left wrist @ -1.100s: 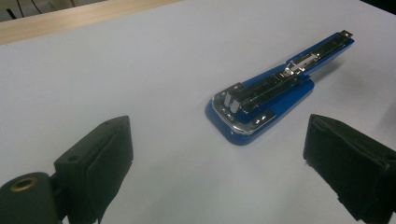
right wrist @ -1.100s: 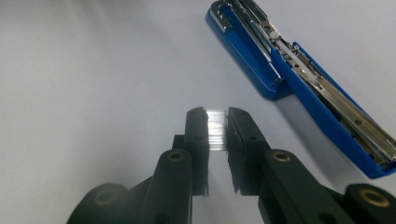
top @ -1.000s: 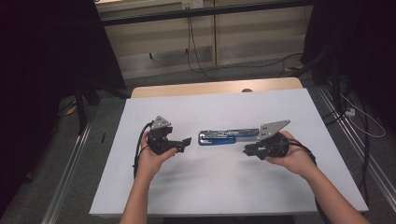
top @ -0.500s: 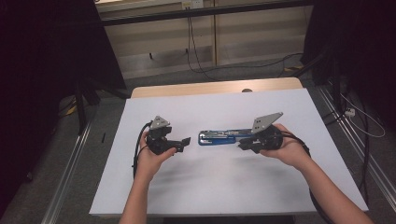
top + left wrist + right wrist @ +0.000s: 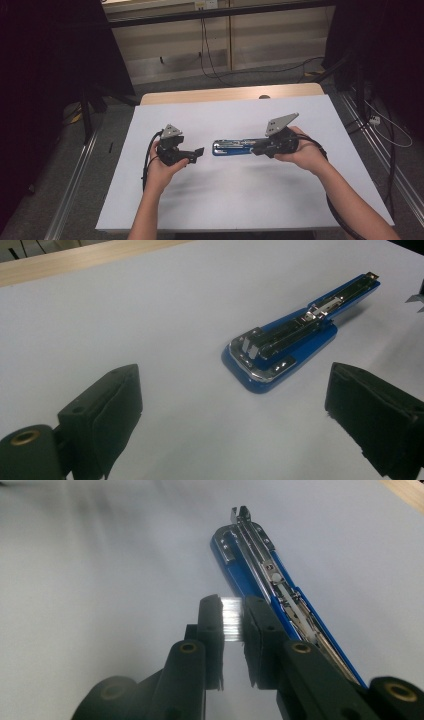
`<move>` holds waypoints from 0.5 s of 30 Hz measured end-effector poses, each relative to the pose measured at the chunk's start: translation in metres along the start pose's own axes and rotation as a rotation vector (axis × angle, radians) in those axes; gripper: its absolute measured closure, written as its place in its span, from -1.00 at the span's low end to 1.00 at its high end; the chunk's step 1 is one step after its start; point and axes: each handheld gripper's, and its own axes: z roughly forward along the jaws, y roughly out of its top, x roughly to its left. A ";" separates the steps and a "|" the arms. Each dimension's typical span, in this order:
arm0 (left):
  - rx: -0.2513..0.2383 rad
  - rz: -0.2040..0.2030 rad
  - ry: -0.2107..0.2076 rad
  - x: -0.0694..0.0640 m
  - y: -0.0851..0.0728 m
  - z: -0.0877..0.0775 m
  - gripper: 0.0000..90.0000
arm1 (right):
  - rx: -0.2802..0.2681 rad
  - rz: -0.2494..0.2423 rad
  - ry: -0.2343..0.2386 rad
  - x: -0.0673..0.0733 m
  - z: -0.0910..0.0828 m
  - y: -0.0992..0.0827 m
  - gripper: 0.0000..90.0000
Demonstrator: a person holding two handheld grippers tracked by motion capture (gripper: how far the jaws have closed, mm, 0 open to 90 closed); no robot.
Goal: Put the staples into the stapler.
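While looking down from the high view, find the right tool (image 5: pixel 256 149) shifted left since 1 second back and now over the rear end of the blue stapler (image 5: pixel 235 147). Lies opened flat, that stapler, mid-surface and lengthwise between the 2 hands. No shift at the left tool (image 5: pixel 199 152), parked just off the stapler's front end without touching. Probably means loading is at hand, with only the last lining-up over the magazine channel left. Plenty of bare white surface (image 5: pixel 225 200) toward the near edge and both sides. Wooden strip (image 5: pixel 225 95) along the far edge, well apart from the work.

Through the left gripper view, see the 2 jaws spread wide with nothing between the pads. Stapler (image 5: pixel 295 340) ahead on the sheet, metal channel facing up, open room all round it.

Through the right gripper view, see the jaws nearly pressed together, pinching a silver staple strip (image 5: pixel 231 620). Stapler (image 5: pixel 250 545) just beside and beyond the tips, running up and away. Needs a small sideways move toward the channel, by this reading.
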 end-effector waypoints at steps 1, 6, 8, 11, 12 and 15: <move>-0.002 -0.001 0.000 0.000 0.000 0.000 -0.82 | 0.001 -0.002 0.001 -0.001 0.000 0.001 0.76; 0.002 0.001 0.001 0.000 0.000 0.000 -0.82 | -0.004 -0.007 0.002 -0.005 0.001 0.006 0.76; 0.002 0.002 0.001 0.000 0.000 0.000 -0.81 | 0.001 -0.015 0.003 -0.006 0.002 0.008 0.76; 0.003 0.001 0.001 0.001 0.000 -0.001 -0.81 | -0.001 -0.014 0.004 -0.008 0.003 0.010 0.76; 0.009 0.006 0.001 0.001 0.000 -0.001 -0.81 | 0.001 -0.014 0.004 -0.008 0.004 0.011 0.76; 0.005 0.006 0.006 0.001 0.000 -0.001 -0.81 | 0.013 -0.014 0.005 -0.010 0.007 0.011 0.76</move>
